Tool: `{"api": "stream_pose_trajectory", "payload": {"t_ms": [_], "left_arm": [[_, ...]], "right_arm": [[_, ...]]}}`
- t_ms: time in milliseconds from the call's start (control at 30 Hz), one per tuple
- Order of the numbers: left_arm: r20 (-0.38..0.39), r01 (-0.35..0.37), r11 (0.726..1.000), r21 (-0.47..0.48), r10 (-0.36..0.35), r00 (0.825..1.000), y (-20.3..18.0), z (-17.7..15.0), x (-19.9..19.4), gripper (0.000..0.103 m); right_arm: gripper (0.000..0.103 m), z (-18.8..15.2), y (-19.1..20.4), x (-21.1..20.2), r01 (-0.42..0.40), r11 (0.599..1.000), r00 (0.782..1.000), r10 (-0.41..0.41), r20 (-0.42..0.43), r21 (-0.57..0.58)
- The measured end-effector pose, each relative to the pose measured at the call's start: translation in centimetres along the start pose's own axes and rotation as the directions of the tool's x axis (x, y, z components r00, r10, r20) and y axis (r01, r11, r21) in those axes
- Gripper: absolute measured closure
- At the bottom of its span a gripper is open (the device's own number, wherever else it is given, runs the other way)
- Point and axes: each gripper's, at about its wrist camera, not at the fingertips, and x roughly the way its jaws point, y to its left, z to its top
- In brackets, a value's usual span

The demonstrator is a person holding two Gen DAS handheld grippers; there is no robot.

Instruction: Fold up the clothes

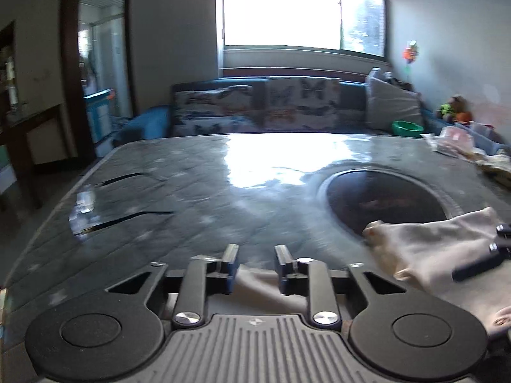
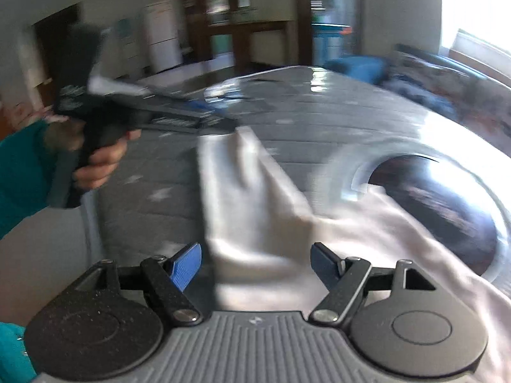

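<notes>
The pale garment lies rumpled on the grey table, its far edge draped over the rim of the dark round inset in the tabletop, and one strip of it rises in a peak toward the left gripper. That tool hangs over the strip's upper end, held by a hand in a teal sleeve; the right wrist view is too blurred there to say whether it has the cloth. In its own view the left gripper has its fingers parted with a gap between them, cloth showing below but nothing plainly caught. The right gripper is spread wide over the near part of the garment, blue pads clear of the fabric. The cloth is not in a neat fold: it is bunched, with a ridge running across it. I cannot say whether that is a fold being made or a loose heap being spread out. My worry is the inset: fabric hanging over that rim could sag in or catch when pulled. A pull from one corner alone would, I think, drag the whole piece across the slick surface and twist it. Beyond the table, a sofa stands under the bright window.
</notes>
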Motion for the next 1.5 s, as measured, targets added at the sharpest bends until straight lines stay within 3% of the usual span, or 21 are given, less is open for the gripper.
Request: {"api": "stream_pose_trajectory", "payload": {"t_ms": [200, 300, 467, 633, 733, 833, 967, 1100, 1133, 1267, 1500], "left_arm": [[-0.013, 0.087, 0.994, 0.070, -0.087, 0.996, -4.6, 2.2, 2.5, 0.050], [-0.036, 0.120, 0.988, 0.103, -0.116, 0.993, -6.7, 3.2, 4.3, 0.050], [-0.099, 0.174, 0.980, 0.094, -0.165, 0.981, -8.9, 4.3, 7.9, 0.050], [-0.160, 0.188, 0.977, 0.096, -0.171, 0.972, -10.2, 4.6, 11.0, 0.050], [-0.188, 0.206, 0.973, 0.102, -0.184, 0.965, -10.7, 4.5, 12.3, 0.051], [-0.205, 0.233, 0.966, 0.114, -0.207, 0.957, -11.0, 4.1, 12.8, 0.059], [-0.219, 0.248, 0.960, 0.130, -0.216, 0.952, -11.5, 3.7, 13.3, 0.078], [-0.214, 0.251, 0.958, 0.141, -0.218, 0.952, -11.7, 3.6, 13.3, 0.088], [-0.214, 0.253, 0.957, 0.140, -0.221, 0.952, -11.7, 3.7, 13.3, 0.091], [-0.204, 0.262, 0.955, 0.139, -0.231, 0.951, -11.5, 3.9, 12.9, 0.096], [-0.191, 0.266, 0.957, 0.116, -0.241, 0.952, -11.2, 4.1, 12.1, 0.097]], "right_arm": [[0.027, -1.8, -7.1, -4.1, 0.187, 0.961, 0.980, -0.197, 0.031, 0.204], [0.030, -2.9, -10.7, -6.0, 0.270, 0.917, 0.955, -0.294, 0.042, 0.294], [0.034, -5.6, -16.5, -8.3, 0.339, 0.829, 0.919, -0.393, 0.031, 0.444], [0.039, -7.6, -20.8, -8.1, 0.347, 0.774, 0.913, -0.408, -0.002, 0.530], [0.045, -8.5, -22.0, -7.2, 0.329, 0.757, 0.921, -0.390, -0.013, 0.564], [0.047, -8.9, -22.7, -6.6, 0.307, 0.755, 0.930, -0.367, -0.016, 0.579], [0.056, -8.9, -22.8, -6.2, 0.300, 0.755, 0.935, -0.354, -0.023, 0.583], [0.061, -8.8, -22.6, -6.1, 0.300, 0.758, 0.934, -0.356, -0.017, 0.579], [0.068, -8.8, -22.5, -6.1, 0.300, 0.759, 0.934, -0.357, -0.016, 0.578], [0.084, -8.7, -22.3, -6.1, 0.298, 0.761, 0.933, -0.359, -0.009, 0.576], [0.089, -8.6, -21.7, -7.2, 0.268, 0.770, 0.936, -0.351, 0.034, 0.579]]}}
